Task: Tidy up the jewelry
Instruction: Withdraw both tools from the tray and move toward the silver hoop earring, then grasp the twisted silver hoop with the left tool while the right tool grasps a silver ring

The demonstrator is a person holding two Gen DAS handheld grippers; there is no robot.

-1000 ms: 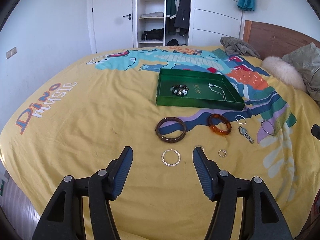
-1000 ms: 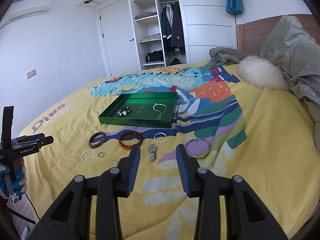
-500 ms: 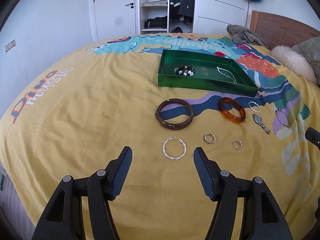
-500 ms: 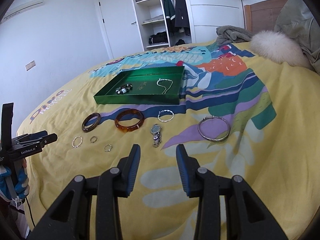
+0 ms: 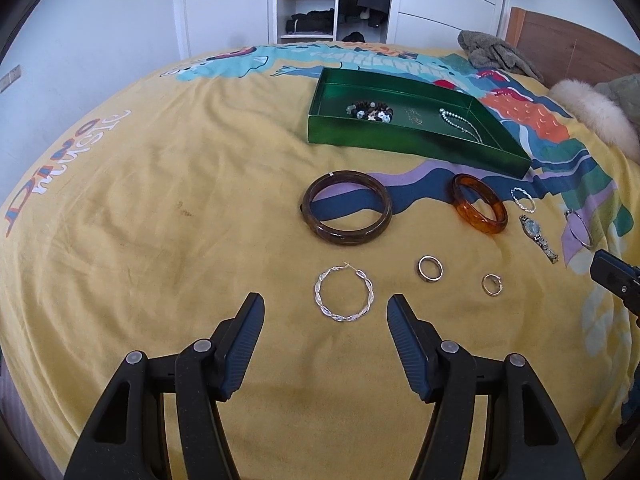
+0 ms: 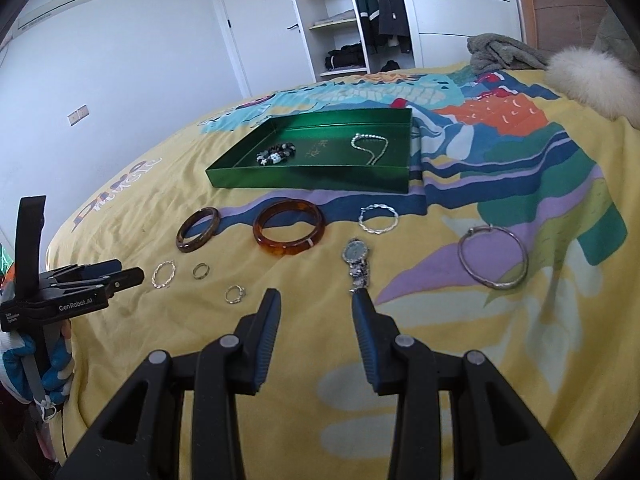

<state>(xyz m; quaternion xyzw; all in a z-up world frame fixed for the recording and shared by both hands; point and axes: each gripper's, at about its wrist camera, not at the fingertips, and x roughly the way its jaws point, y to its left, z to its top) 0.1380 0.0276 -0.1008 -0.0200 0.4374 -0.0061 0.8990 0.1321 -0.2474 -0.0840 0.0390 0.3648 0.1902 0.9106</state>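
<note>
Your bedspread (image 5: 168, 208), yellow with a dinosaur print, fills both views, and the green tray (image 5: 404, 148) sits upper centre in the left wrist view, already carrying a beaded bracelet (image 5: 370, 112) and a silver chain (image 5: 460, 122). Your left gripper (image 5: 325, 312) comes in from the bottom edge, pitched steeply down at the bed, its jaws standing apart with nothing between them; the twisted silver hoop (image 5: 345, 297) lies just beyond and between the tips, not touched. Above it rests the dark brown bangle (image 5: 346, 213), and to its right the amber bangle (image 5: 479, 209), both in front of the tray's near wall. Right of the amber one sit a small twisted bracelet (image 5: 523, 199), the watch (image 5: 538, 237) and, near the right edge, the plain silver bangle (image 5: 579, 229). Two rings (image 5: 430, 269) and (image 5: 492, 284) lie lower right of centre. In the right wrist view your right gripper (image 6: 316, 300) also rises from the bottom, tilted down less steeply, jaws open to a narrower gap and empty; its right fingertip (image 6: 360, 304) sits just below the watch strap, and you cannot tell from here whether it touches. Your gloved left hand (image 6: 36, 364) holds its tool at the left edge
</note>
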